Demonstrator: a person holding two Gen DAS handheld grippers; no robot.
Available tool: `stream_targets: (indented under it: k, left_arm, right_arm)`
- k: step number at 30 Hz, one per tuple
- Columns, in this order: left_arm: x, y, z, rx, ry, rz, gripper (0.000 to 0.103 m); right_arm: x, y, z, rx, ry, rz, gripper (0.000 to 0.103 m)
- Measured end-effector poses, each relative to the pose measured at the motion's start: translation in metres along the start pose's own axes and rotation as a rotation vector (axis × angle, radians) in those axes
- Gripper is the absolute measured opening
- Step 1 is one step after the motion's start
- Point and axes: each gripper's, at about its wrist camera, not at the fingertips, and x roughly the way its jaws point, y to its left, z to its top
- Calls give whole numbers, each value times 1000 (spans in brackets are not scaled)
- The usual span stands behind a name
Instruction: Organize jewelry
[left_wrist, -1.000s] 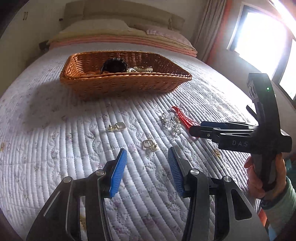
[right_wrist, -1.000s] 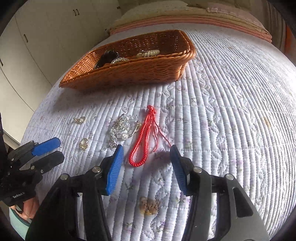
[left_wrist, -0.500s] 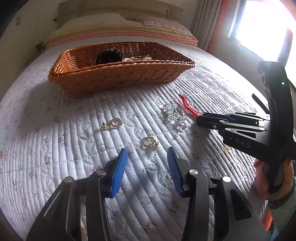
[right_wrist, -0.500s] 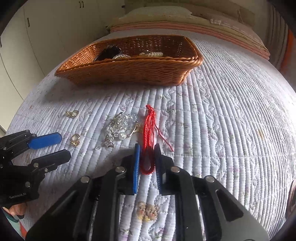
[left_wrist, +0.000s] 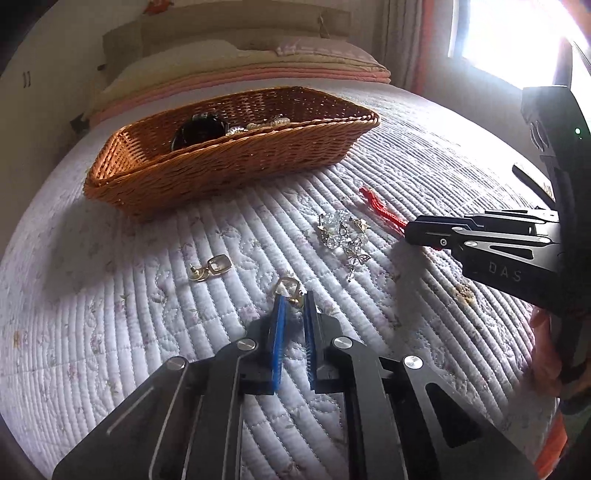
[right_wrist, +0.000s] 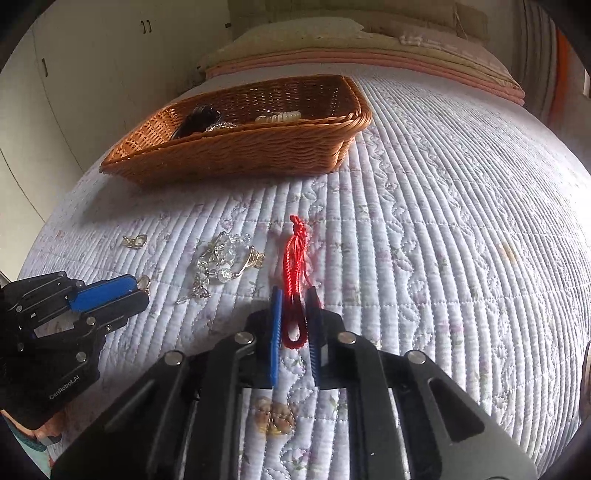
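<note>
On the quilted bedspread (left_wrist: 110, 332), closest to the left wrist camera, the left gripper (left_wrist: 293, 299) is clenched, its blue pads pinching a gold earring (left_wrist: 287, 290) whose square frame pokes out just past the tips at twelve o'clock. A second gold earring (left_wrist: 210, 267) lies flat on the quilt at about ten o'clock from those tips, near but apart. At about one o'clock sits a tangle of clear crystal jewelry (left_wrist: 343, 234) with a small butterfly charm, and just beyond it, at two o'clock, the red cord bracelet (left_wrist: 384, 212) runs into the tips of the right gripper (left_wrist: 410, 230), which enters from the right edge, held in a person's hand (left_wrist: 546, 354).

In the right wrist view, the right gripper (right_wrist: 295, 306) is closing on the red cord bracelet (right_wrist: 295, 258): the looped near end sits between the blue pads, and the knotted end stretches away at twelve o'clock on the quilt. The crystal cluster (right_wrist: 221, 258) lies at ten o'clock, with the left gripper (right_wrist: 136, 291) at nine o'clock.

Farthest off, at eleven to twelve o'clock, stands the wicker basket (right_wrist: 240, 158), holding a black round item (right_wrist: 195, 120), a pearl-like strand (right_wrist: 279, 117) and something silvery. Pillows (right_wrist: 369, 48) lie beyond it.
</note>
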Motion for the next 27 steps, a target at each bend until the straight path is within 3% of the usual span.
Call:
stream_targets:
  k: [19, 27]
  left_arm:
    - [-25, -1, 1, -24, -96, -29, 8]
    - [-34, 1, 2, -52, -117, -49, 8]
  right_arm:
    - [-16, -5, 2, 40, -16, 47, 9]
    - [-34, -18, 8, 123, -36, 153, 2]
